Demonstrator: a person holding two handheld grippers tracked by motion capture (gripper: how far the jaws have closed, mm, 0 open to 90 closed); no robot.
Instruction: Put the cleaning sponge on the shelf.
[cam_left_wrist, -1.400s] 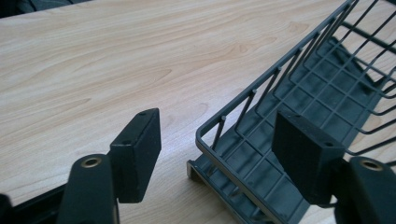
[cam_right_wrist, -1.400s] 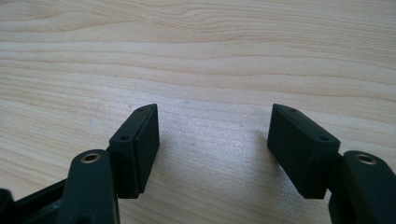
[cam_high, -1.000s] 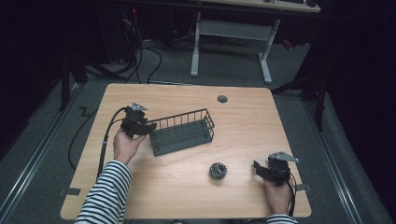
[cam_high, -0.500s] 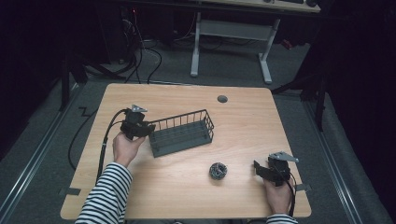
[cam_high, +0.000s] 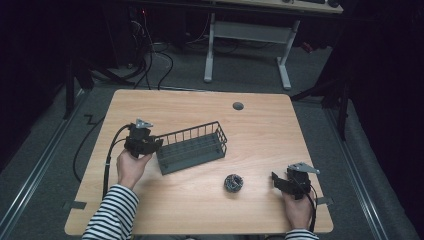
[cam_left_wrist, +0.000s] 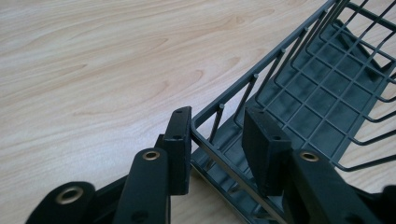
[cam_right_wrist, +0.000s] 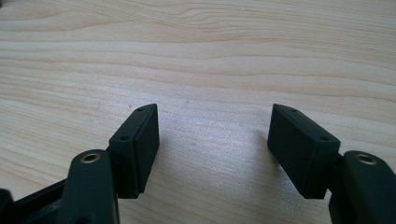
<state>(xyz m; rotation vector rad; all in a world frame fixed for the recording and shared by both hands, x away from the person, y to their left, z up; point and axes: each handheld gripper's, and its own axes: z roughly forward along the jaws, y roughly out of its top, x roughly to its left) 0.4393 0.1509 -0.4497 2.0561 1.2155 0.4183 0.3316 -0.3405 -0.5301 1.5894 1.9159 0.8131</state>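
Left gripper view: jaws clamp wire basket (cam_left_wrist: 322, 88) rim (dark grid); right jaws empty, apart.

A small dark coiled scrubber (cam_high: 232, 182) lay on the wooden table (cam_high: 260, 130); a round grommet (cam_high: 238, 106) sat near its far edge; a white-legged desk (cam_high: 245, 45) stood beyond.

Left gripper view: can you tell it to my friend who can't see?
The left gripper has its two black jaws closed on the end wall of a dark wire basket, one jaw outside, one inside. A pale wooden table lies beneath.
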